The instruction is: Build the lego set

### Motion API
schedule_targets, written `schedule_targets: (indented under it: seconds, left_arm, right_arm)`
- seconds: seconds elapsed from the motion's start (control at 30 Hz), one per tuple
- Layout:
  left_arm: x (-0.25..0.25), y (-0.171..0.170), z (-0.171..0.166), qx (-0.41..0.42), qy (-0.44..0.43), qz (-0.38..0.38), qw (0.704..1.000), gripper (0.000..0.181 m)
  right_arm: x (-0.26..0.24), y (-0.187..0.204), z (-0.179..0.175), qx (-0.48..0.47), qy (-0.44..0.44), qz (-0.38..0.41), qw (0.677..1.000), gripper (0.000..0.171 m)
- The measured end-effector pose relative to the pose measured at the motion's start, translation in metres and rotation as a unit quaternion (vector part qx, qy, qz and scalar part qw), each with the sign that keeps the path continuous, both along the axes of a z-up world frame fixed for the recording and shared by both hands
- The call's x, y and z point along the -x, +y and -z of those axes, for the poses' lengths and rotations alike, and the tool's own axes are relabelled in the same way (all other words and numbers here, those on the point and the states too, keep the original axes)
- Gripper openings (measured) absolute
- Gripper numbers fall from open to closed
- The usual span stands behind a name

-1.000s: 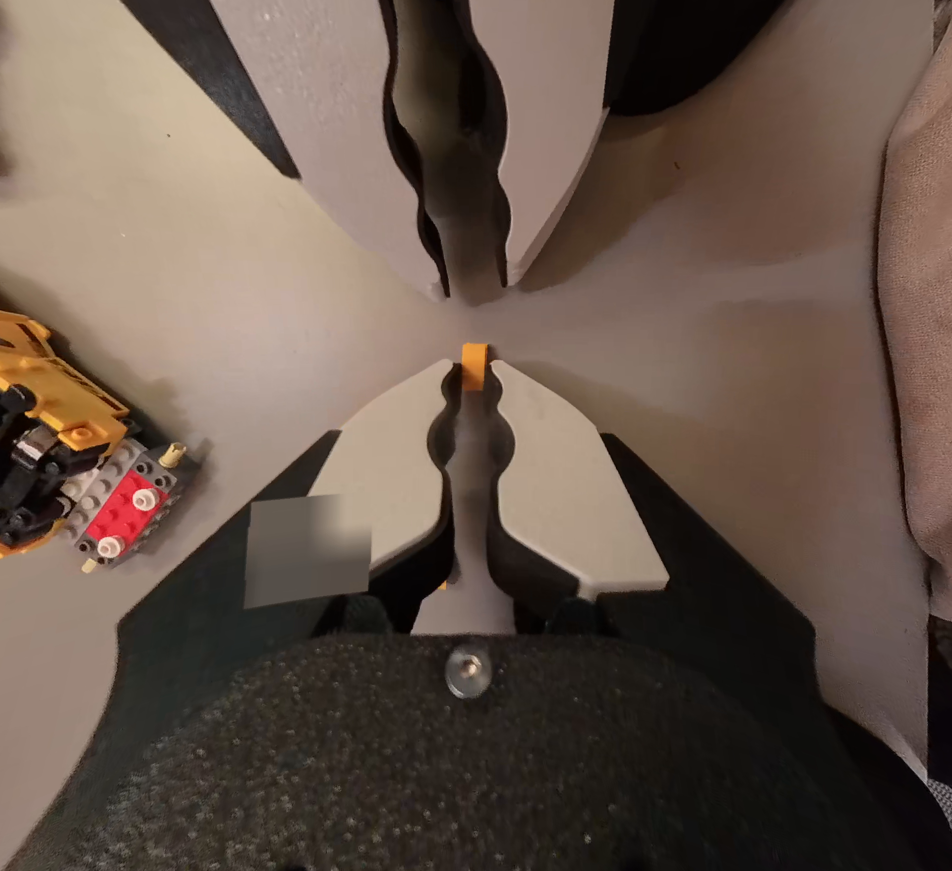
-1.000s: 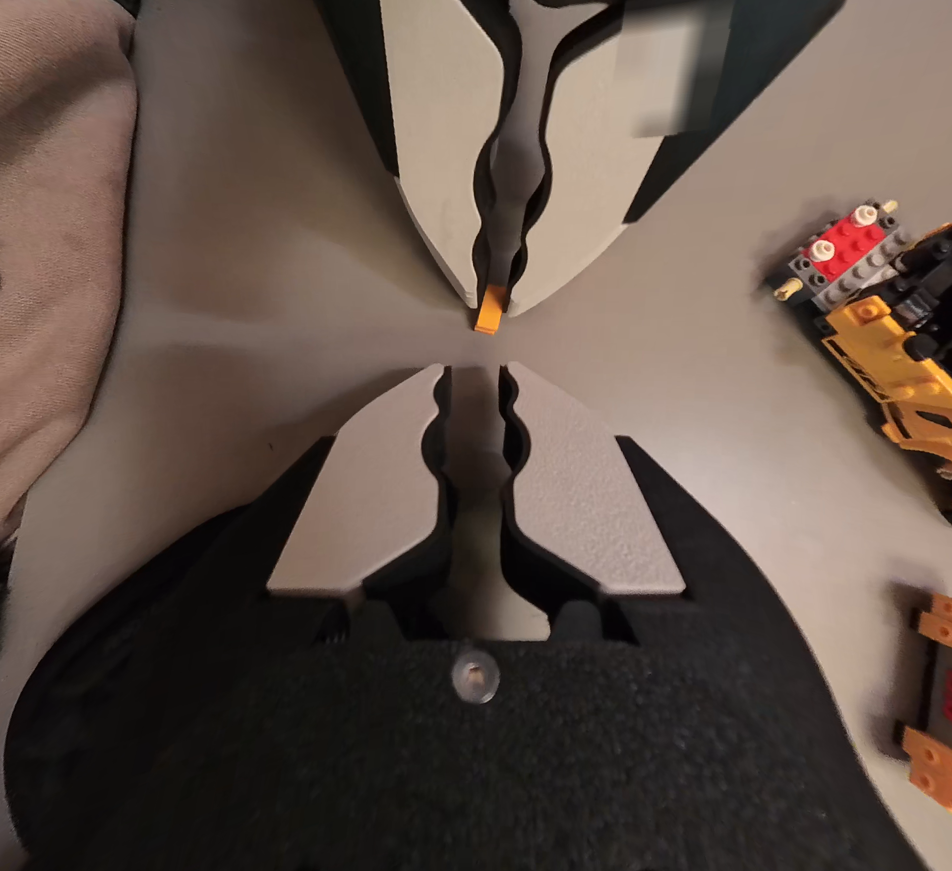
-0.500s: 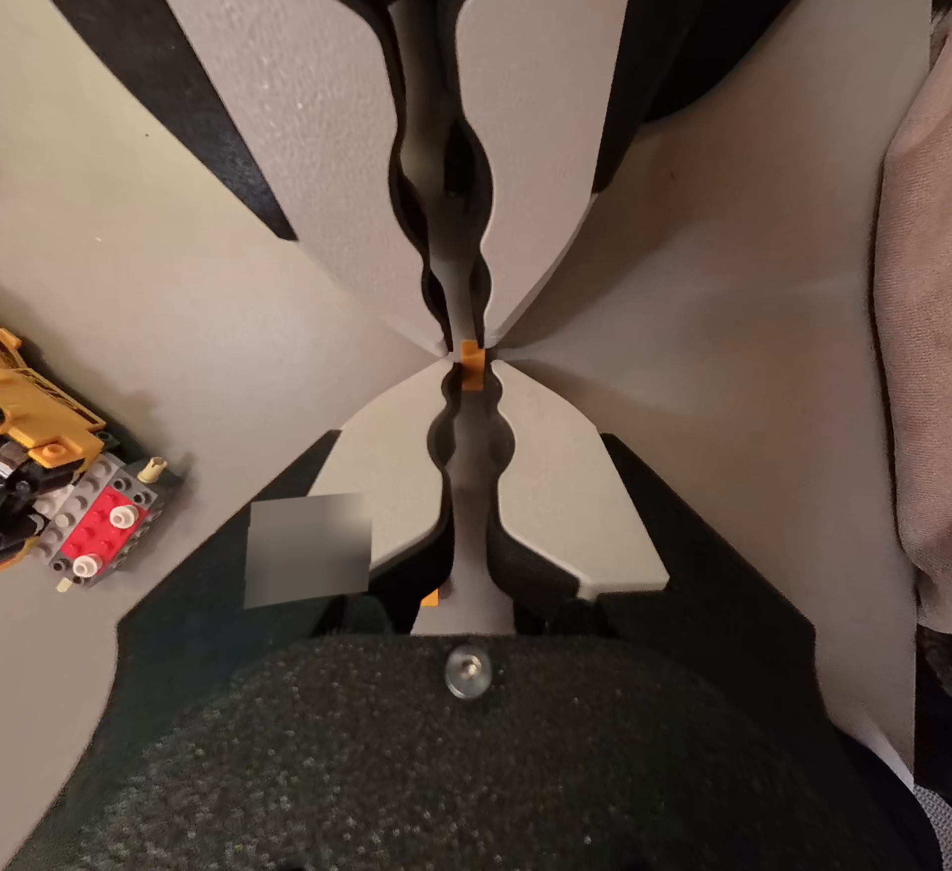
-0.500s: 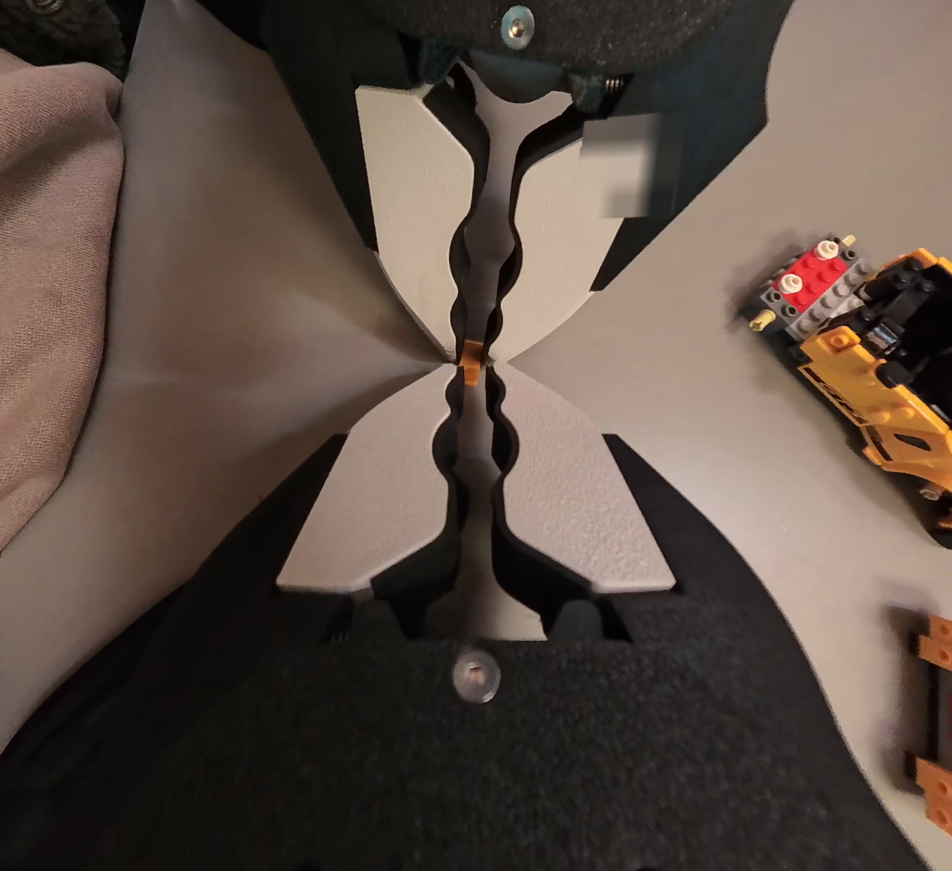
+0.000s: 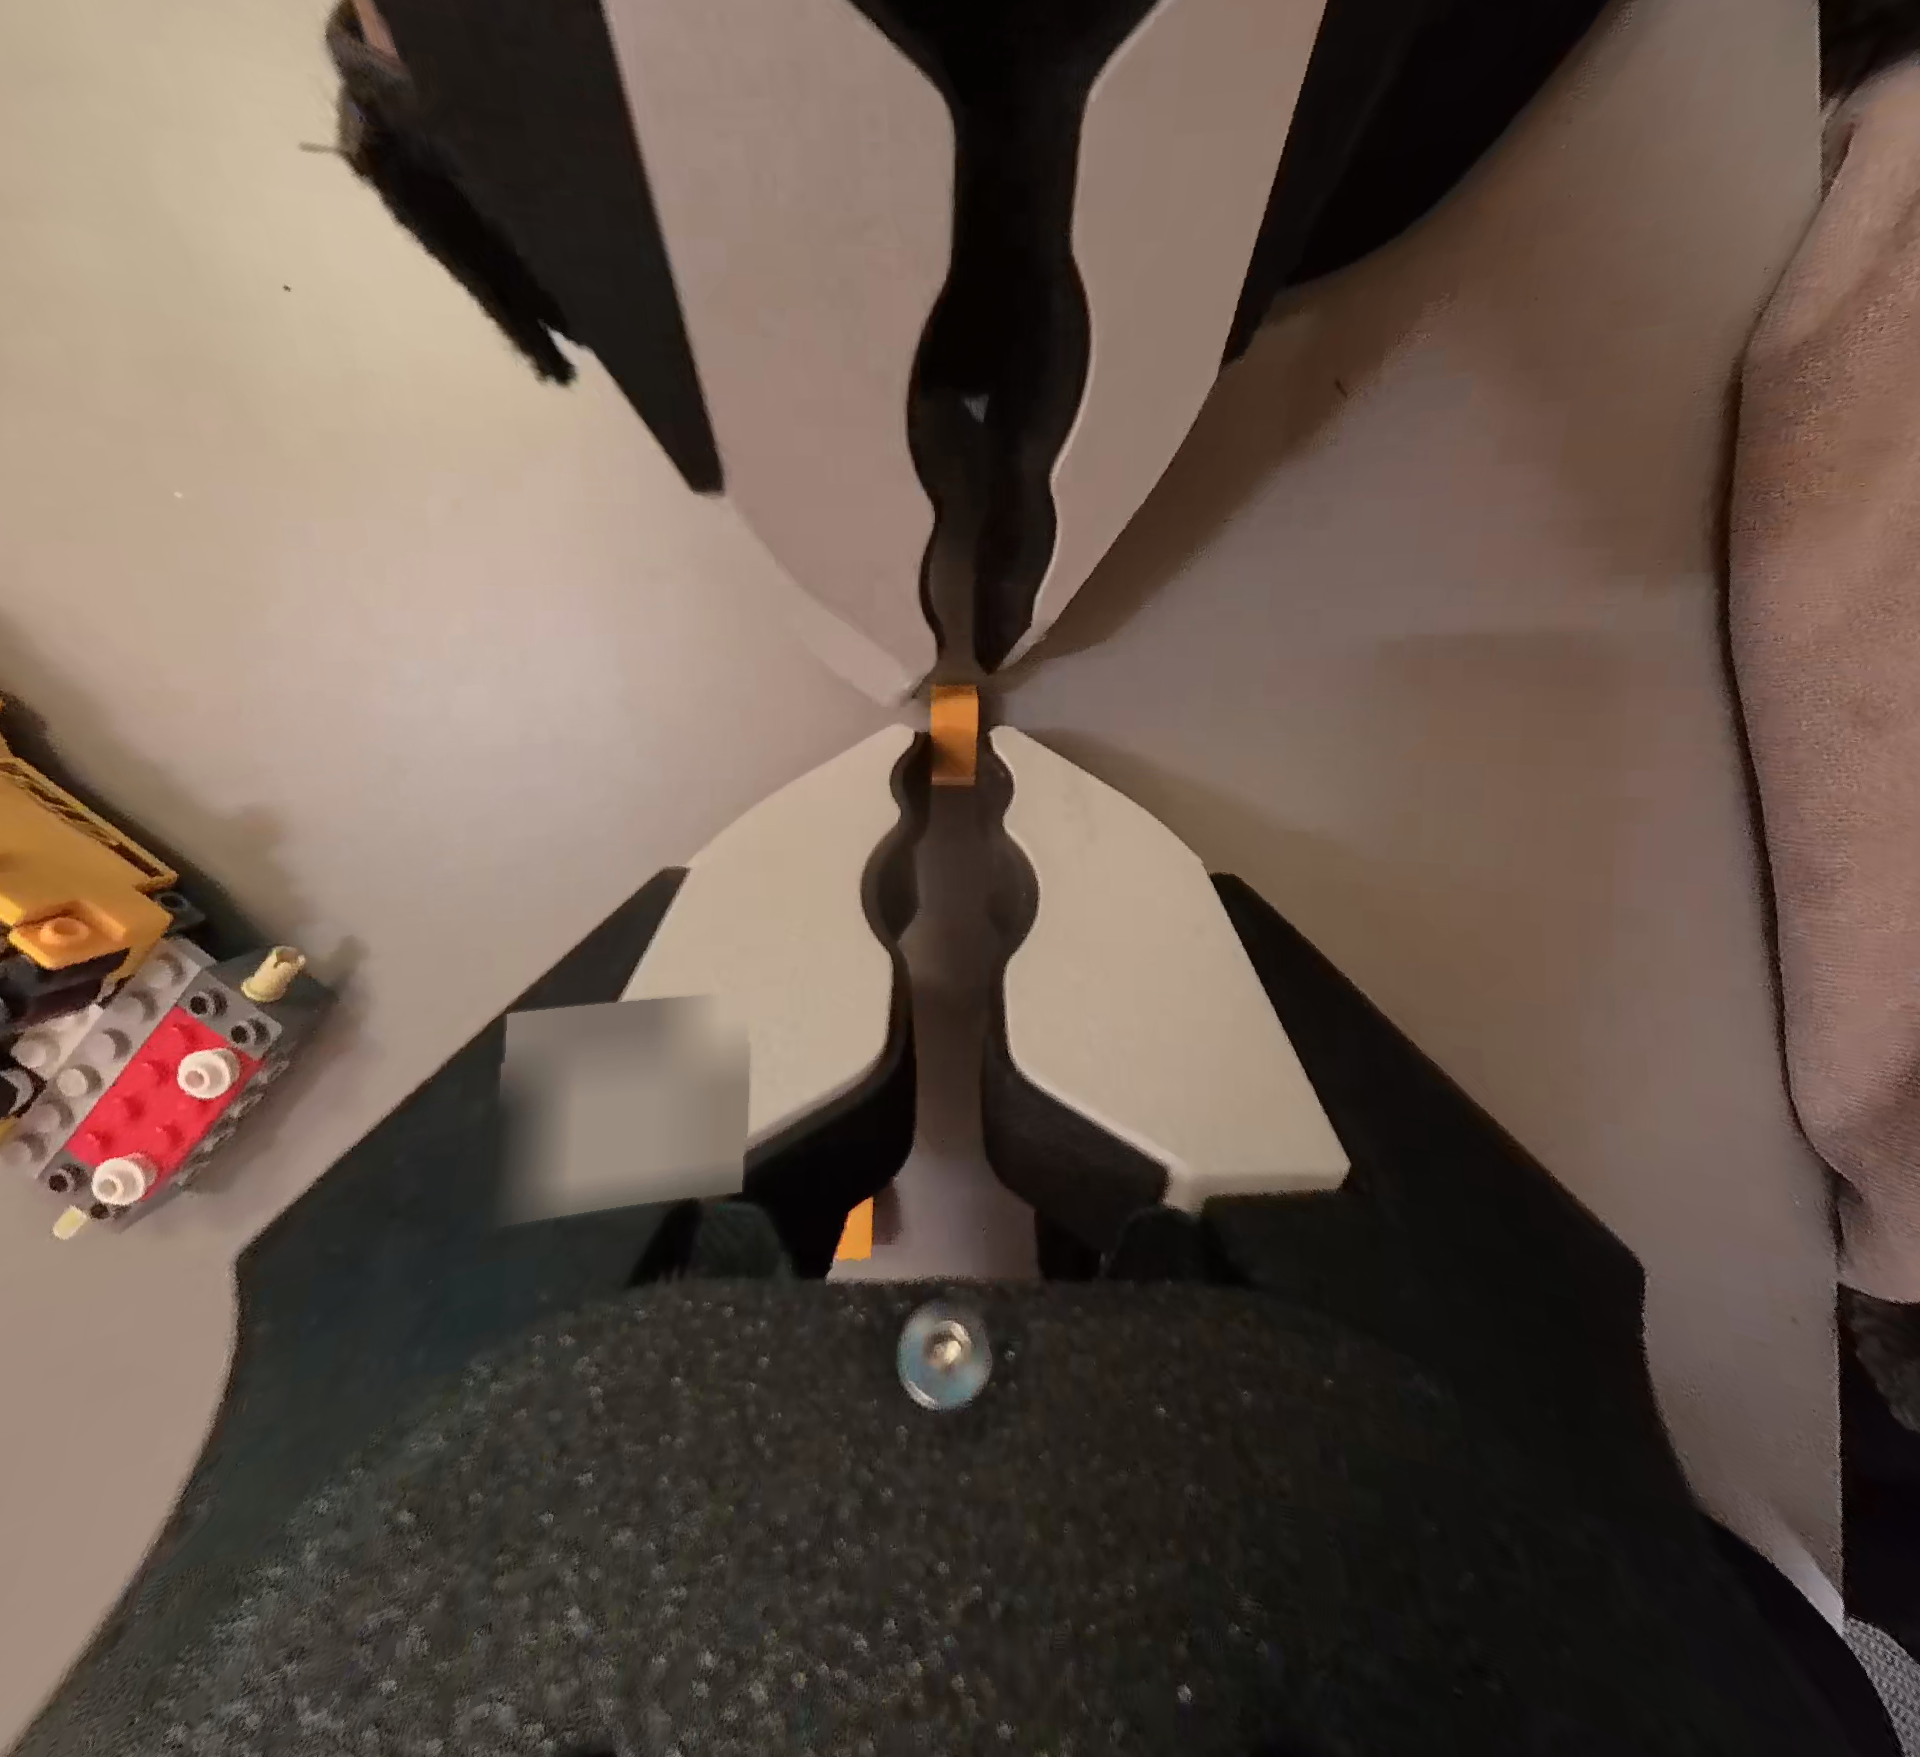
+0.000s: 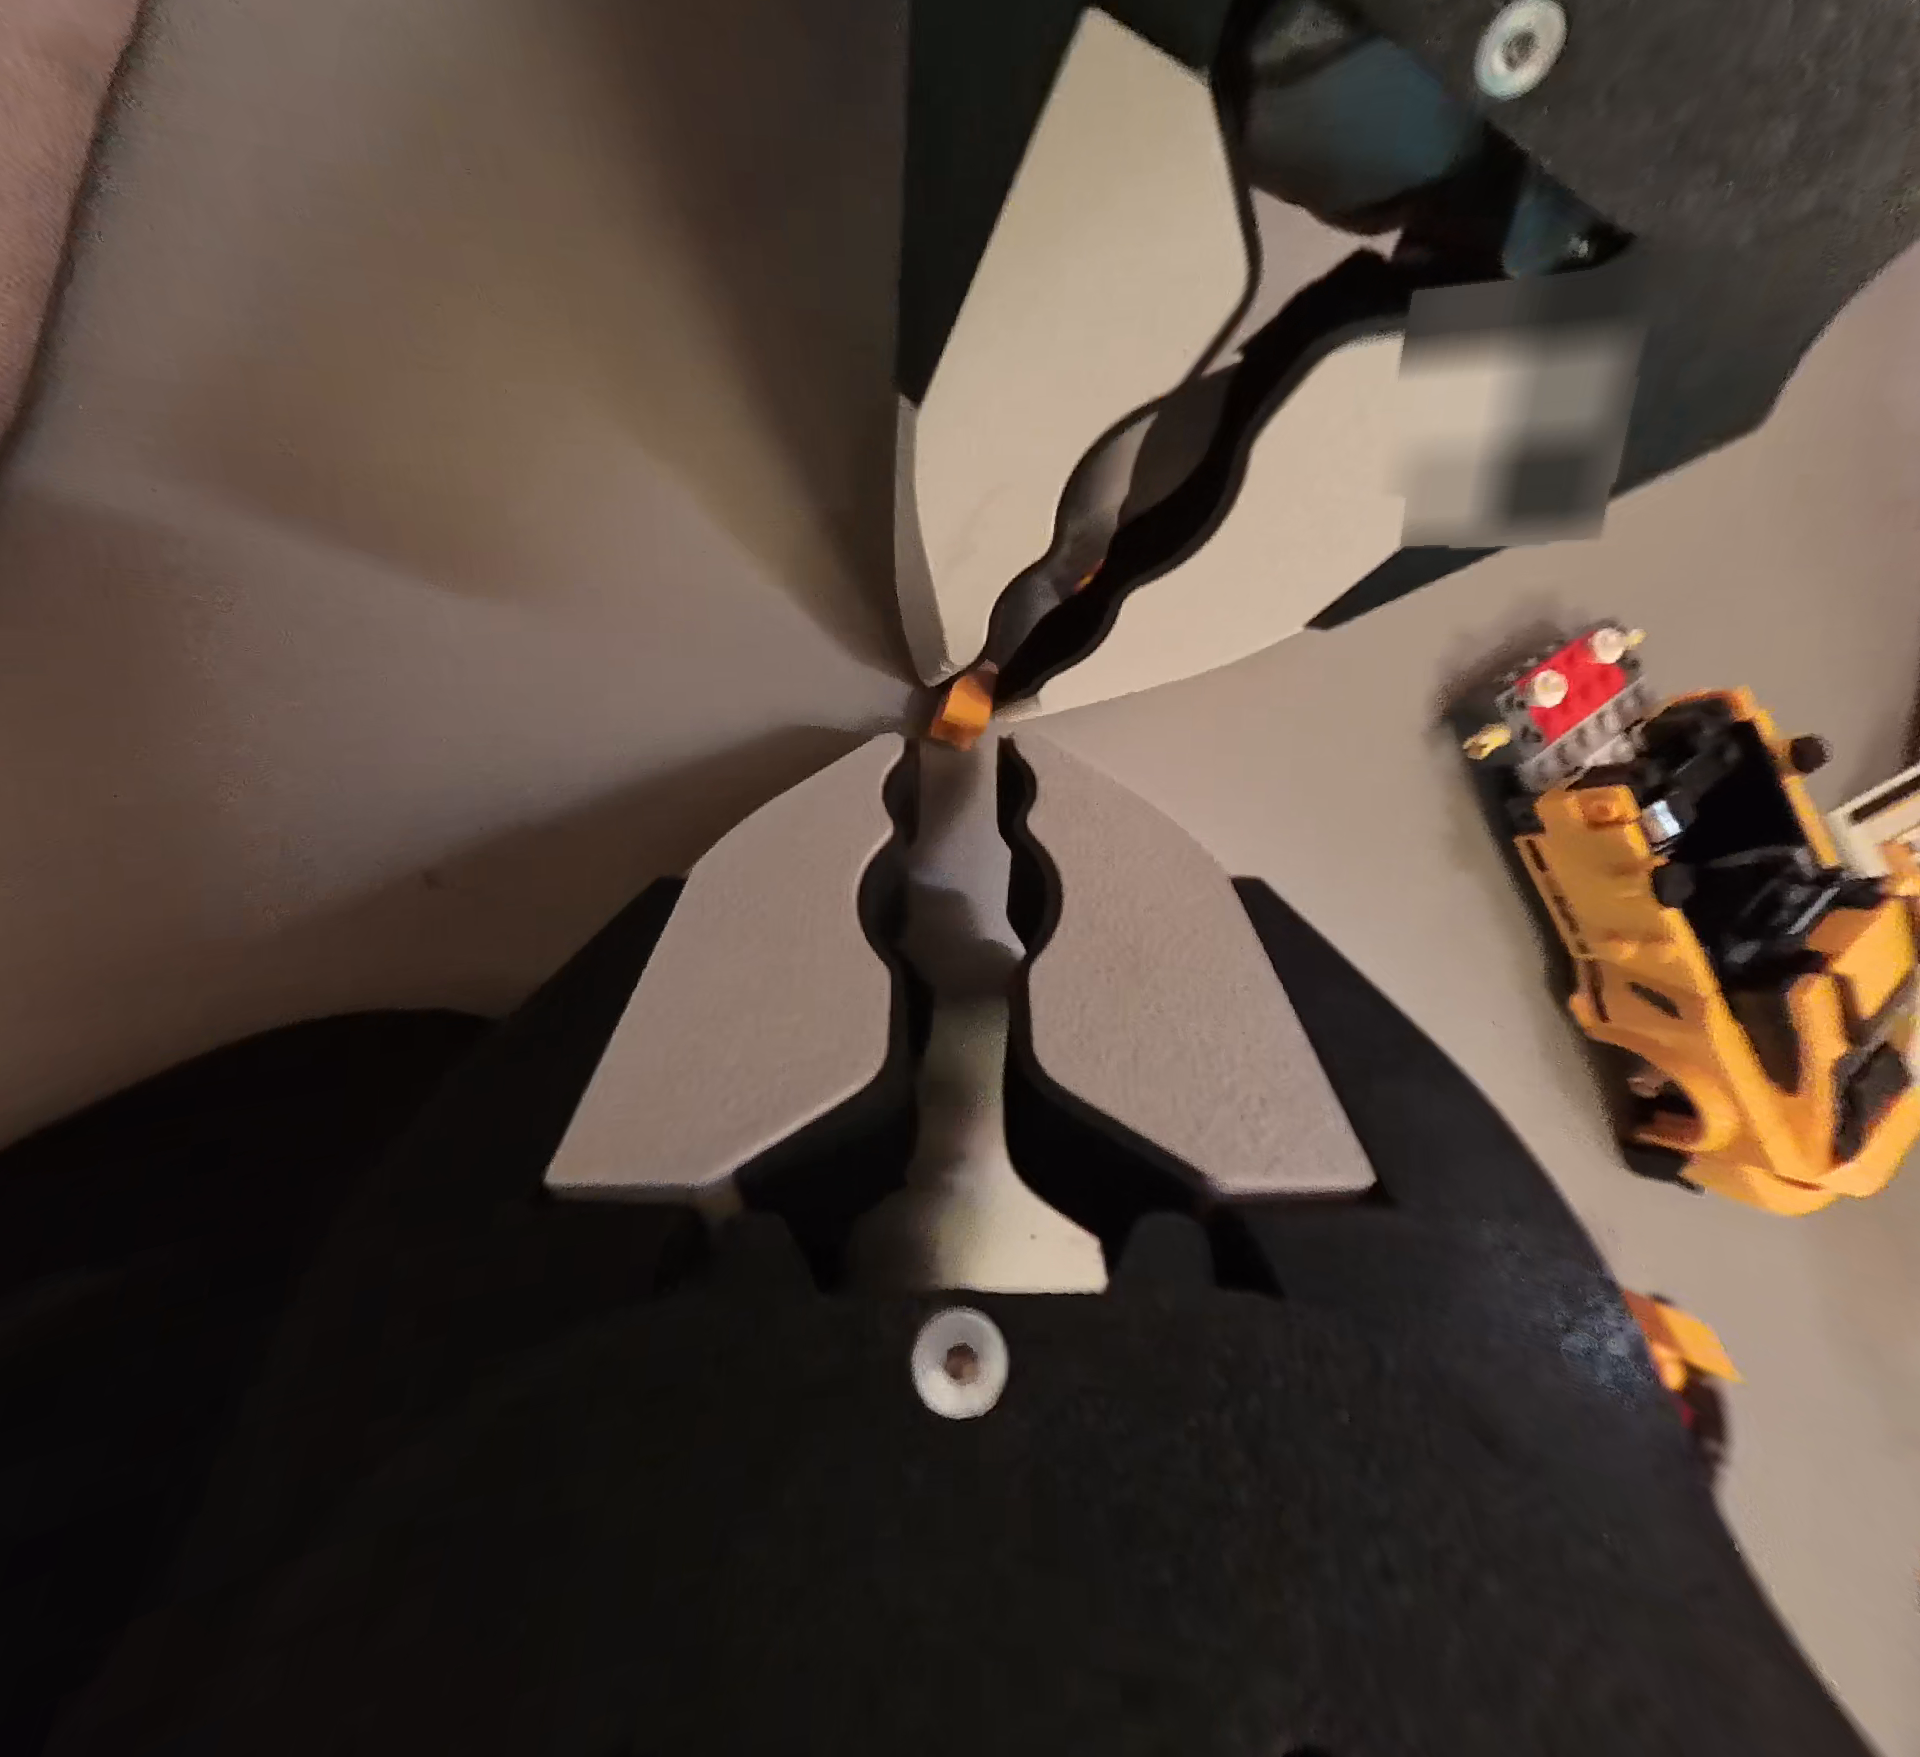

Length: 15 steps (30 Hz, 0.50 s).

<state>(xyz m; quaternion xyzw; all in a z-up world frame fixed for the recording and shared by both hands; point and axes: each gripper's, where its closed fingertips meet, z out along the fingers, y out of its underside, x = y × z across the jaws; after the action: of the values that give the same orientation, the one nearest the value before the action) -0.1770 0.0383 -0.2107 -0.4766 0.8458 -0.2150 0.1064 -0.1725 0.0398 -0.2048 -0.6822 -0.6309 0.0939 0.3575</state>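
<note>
1. the left gripper [image 5: 953, 751] is reaching forward over the pale bench [image 5: 416, 564], its jaws clenched on a small orange lego piece [image 5: 953, 736] that is sticking out past their tips.
2. the right gripper [image 6: 956, 751] is meeting it tip to tip from the opposite side; in the left wrist view its tips are touching the far end of the orange lego piece.
3. in the right wrist view the orange lego piece [image 6: 958, 708] is sitting at the tips of the left gripper [image 6: 971, 679], just beyond the right gripper's own tips, which are standing slightly apart with a narrow gap; i cannot tell whether the right jaws are gripping the piece or only resting against it.
4. a partly built yellow and black lego vehicle [image 6: 1704, 928] is lying on the bench well to the side of both grippers, with a grey and red studded section [image 6: 1569, 699] at its end.
5. the same grey and red studded section [image 5: 156, 1094] is showing at the left edge of the left wrist view, the yellow body [image 5: 62, 886] beside it.
6. another orange and dark lego part [image 6: 1683, 1364] is peeking out by the right gripper's body, blurred.
7. a beige cloth [image 5: 1839, 772] is lying along the bench edge.
</note>
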Motion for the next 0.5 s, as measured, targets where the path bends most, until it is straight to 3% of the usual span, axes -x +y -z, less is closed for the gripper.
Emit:
schedule_targets:
  seconds: [0.2, 0.5]
  left_arm:
    - [-0.0003, -0.0004, 0.0000, 0.007, 0.019, 0.009, 1.000, 0.008]
    - [0.0002, -0.0031, -0.0007, 0.026, 0.059, 0.021, 0.998, 0.010]
  right_arm:
    - [0.0019, 0.0014, 0.0001, -0.061, -0.017, -0.038, 0.997, 0.008]
    - [0.0024, -0.0005, 0.0012, -0.067, -0.014, -0.051, 0.996, 0.003]
